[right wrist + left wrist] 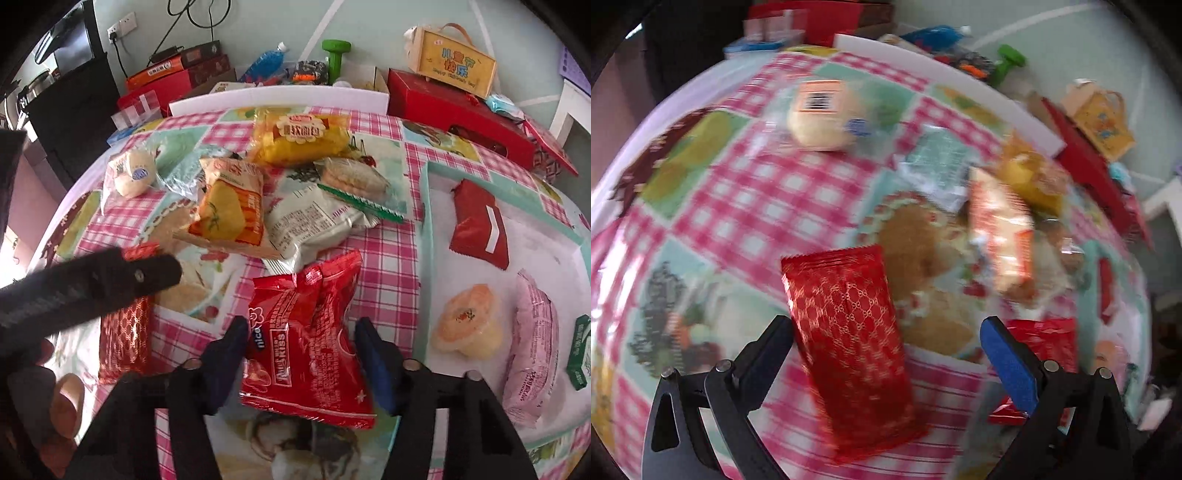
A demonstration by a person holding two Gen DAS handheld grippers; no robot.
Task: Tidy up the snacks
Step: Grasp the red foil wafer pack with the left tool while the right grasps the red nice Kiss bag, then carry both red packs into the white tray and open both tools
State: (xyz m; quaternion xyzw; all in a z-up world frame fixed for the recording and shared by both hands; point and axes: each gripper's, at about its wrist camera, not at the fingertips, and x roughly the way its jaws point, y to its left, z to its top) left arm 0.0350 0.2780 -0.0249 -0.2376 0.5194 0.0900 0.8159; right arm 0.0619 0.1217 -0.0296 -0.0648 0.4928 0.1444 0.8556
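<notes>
Right gripper (301,332) has its two fingers set wide on either side of a red "nice" snack bag (306,343); whether they actually pinch it, I cannot tell. The bag sits toward the table's near edge. The left gripper (886,328) stands wide apart over a red gold-patterned packet (849,347), one finger brushing its edge, nothing clamped; that view is smeared with motion.

Count on the checked tablecloth (380,258): five loose snacks in the middle. One round bun in clear wrap (135,175), one orange cake packet (231,210), one yellow bread bag (299,138), one white-green pouch (314,225), one clear-wrapped biscuit pack (351,177).

On the white tray (535,236) at the table's right edge: one red flat packet (478,225), one round orange-topped cake (467,325), one pink packet (532,354), one green packet (580,354), half cut off. Four there.
</notes>
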